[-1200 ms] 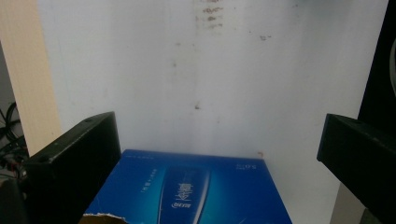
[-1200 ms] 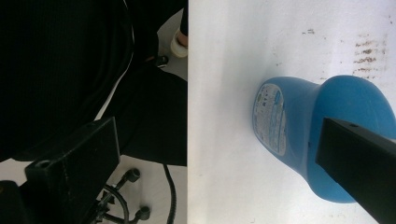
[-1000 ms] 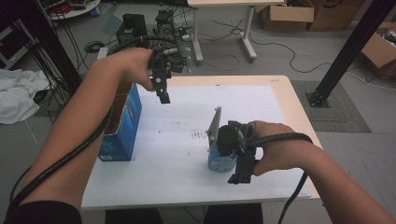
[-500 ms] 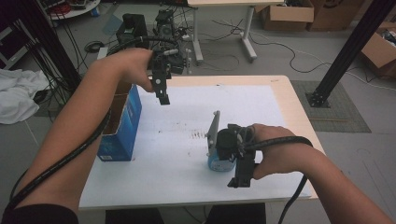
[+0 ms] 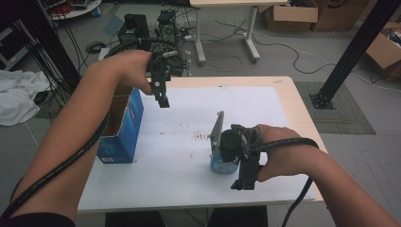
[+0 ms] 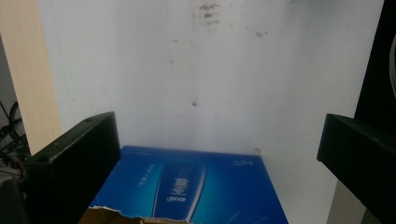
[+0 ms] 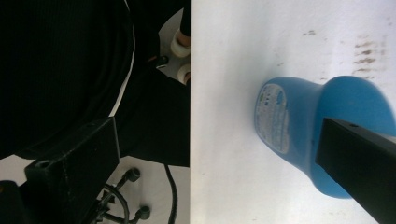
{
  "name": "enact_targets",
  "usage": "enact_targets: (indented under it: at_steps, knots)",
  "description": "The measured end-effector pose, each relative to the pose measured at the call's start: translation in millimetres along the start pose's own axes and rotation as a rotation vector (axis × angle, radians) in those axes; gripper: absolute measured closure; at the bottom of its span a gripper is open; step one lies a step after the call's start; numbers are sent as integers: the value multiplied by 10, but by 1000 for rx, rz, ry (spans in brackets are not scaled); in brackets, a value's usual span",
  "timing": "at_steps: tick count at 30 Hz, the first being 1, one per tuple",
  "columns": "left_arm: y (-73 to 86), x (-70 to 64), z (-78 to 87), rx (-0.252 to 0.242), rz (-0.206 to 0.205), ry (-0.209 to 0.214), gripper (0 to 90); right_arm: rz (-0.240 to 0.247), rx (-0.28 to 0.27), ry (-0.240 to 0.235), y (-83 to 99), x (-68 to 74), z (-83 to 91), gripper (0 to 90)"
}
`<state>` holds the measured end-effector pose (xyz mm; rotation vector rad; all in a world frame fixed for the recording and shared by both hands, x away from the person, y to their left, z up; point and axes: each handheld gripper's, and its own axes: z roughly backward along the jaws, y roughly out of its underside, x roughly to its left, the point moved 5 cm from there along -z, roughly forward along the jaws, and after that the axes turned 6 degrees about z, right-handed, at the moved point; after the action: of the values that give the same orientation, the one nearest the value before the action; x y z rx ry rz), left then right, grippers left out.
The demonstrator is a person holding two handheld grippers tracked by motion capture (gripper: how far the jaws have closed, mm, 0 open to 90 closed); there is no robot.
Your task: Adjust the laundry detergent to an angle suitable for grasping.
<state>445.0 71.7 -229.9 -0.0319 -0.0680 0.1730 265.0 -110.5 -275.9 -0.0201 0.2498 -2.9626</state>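
Observation:
A blue plastic bottle (image 5: 220,166) with a printed label stands near the table's front edge; in the right gripper view the blue bottle (image 7: 303,130) sits just beside the right-hand jaw, not between the jaws. My right gripper (image 5: 244,181) hovers over it, open, with its jaws pointing toward the near edge; the right gripper (image 7: 219,154) has only white tabletop and the table's edge between its jaws. My left gripper (image 5: 163,100) hangs open above the table's back left, beside an open blue carton (image 5: 121,130). Below the left gripper (image 6: 219,154) lies the blue carton (image 6: 201,189).
The white table top (image 5: 189,175) carries dark smudges (image 5: 201,137) near its middle. A grey plate (image 5: 216,132) sticks up from the right gripper. Black cables trail from both hands. Beyond the table stand a desk, cardboard boxes and a black metal post (image 5: 352,52).
My right gripper has crept slightly toward the near table edge over the bottle. The left gripper has barely moved. Both stay open.

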Motion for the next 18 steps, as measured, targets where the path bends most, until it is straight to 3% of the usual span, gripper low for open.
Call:
enact_targets:
  at_steps: [7, 18]
  knots:
    - [18, -6, 65, -2, 6, -12, 0, 6, -4, 31, -41, -35, 173, 0]
    - [66, -18, 76, -1, 20, -10, 0, -7, 0, 48, -57, -295, 378, 0]
